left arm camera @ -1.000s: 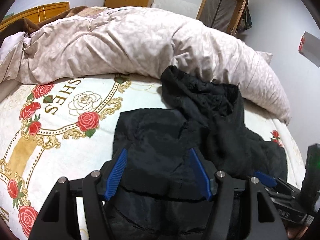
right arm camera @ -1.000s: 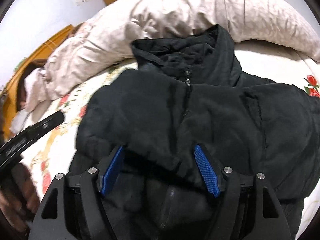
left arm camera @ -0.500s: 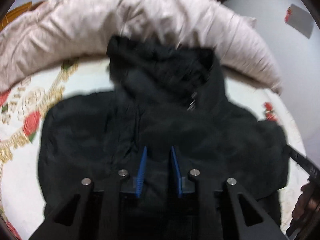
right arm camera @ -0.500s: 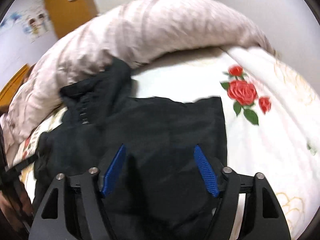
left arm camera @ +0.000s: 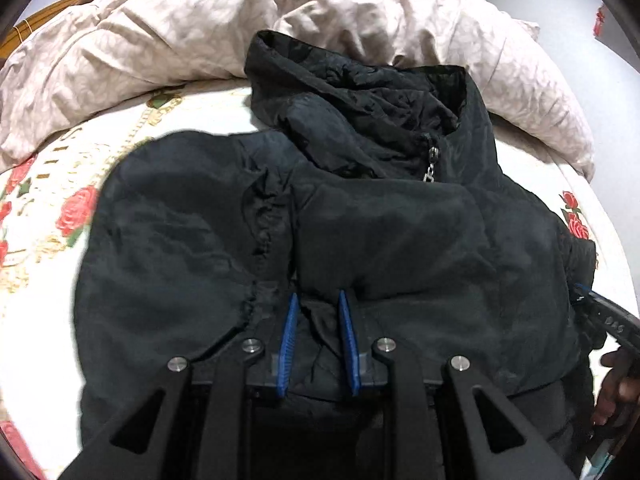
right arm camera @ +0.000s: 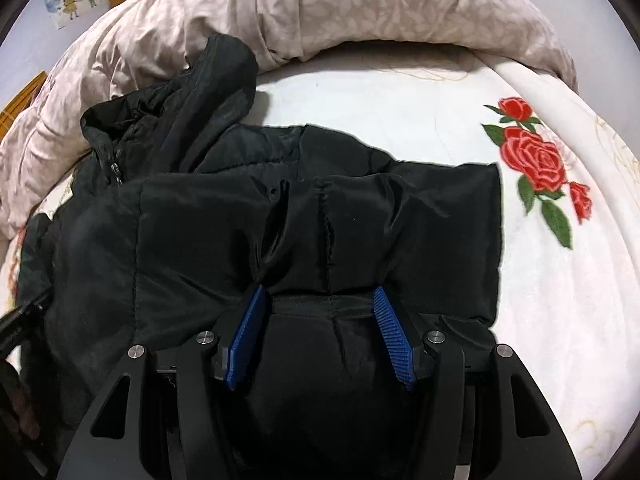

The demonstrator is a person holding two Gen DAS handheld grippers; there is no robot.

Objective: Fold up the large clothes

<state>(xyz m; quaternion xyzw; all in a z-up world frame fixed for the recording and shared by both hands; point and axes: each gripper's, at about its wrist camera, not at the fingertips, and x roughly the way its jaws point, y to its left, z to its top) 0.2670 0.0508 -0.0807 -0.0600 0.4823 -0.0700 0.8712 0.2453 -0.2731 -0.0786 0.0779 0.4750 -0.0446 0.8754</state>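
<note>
A black padded jacket (left arm camera: 360, 232) lies on the bed with its hood (left arm camera: 360, 92) and zipper pull toward the rumpled duvet. Its sleeves are folded in over the body. My left gripper (left arm camera: 318, 300) is shut on a fold of jacket fabric near the middle of the lower body. My right gripper (right arm camera: 320, 296) is open over the jacket (right arm camera: 280, 232) at its right side, with the jaws set around a folded sleeve cuff and not clamping it. The right gripper's tip shows at the right edge of the left wrist view (left arm camera: 608, 320).
A pale pink duvet (left arm camera: 160, 32) is heaped along the far side of the bed. The white sheet with red roses (right arm camera: 536, 160) lies bare to the right of the jacket. A wooden headboard (left arm camera: 44, 8) is at far left. A hand (left arm camera: 616, 376) holds the right gripper.
My left gripper has moved right, over the jacket's middle, and closed on the fabric. My right gripper has swung to the jacket's right side and narrowed somewhat around the cuff.
</note>
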